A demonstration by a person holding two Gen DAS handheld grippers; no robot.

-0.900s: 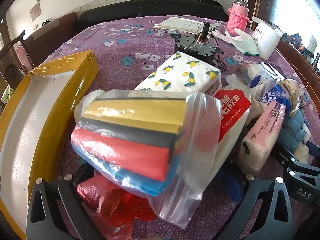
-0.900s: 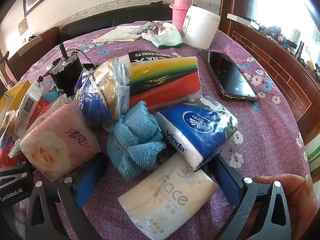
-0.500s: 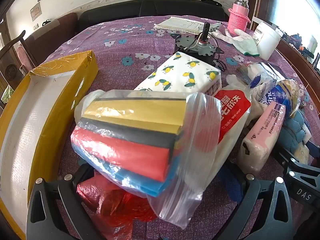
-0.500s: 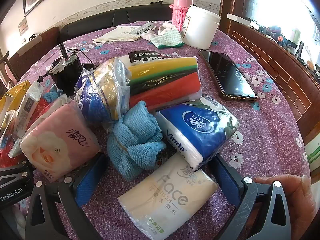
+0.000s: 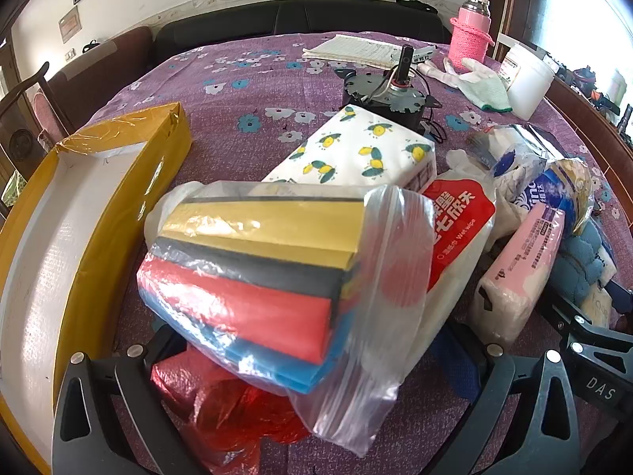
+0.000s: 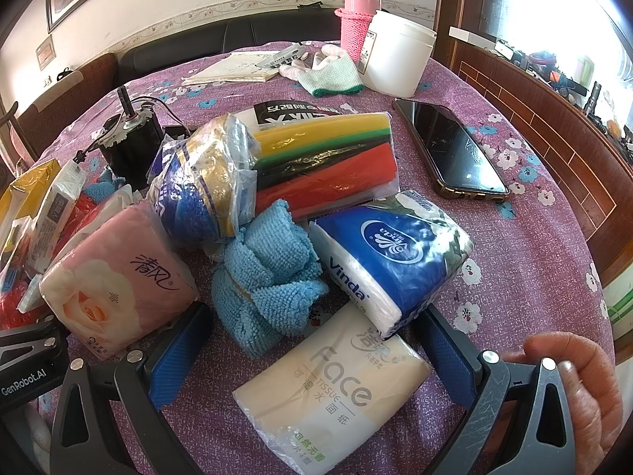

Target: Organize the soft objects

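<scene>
Nothing has moved; sponge bag (image 5: 273,277) lies between the open left jaws.

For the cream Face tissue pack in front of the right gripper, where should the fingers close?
Across the short width of the Face tissue pack, coming from the near end. It lies flat and slanted between the open right gripper fingers, its far corner against the Vinda pack.

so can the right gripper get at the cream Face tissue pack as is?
Probably yes. The right gripper is open and the Face tissue pack lies flat between its fingers with nothing on top; only the Vinda pack overlaps its far corner.
</scene>
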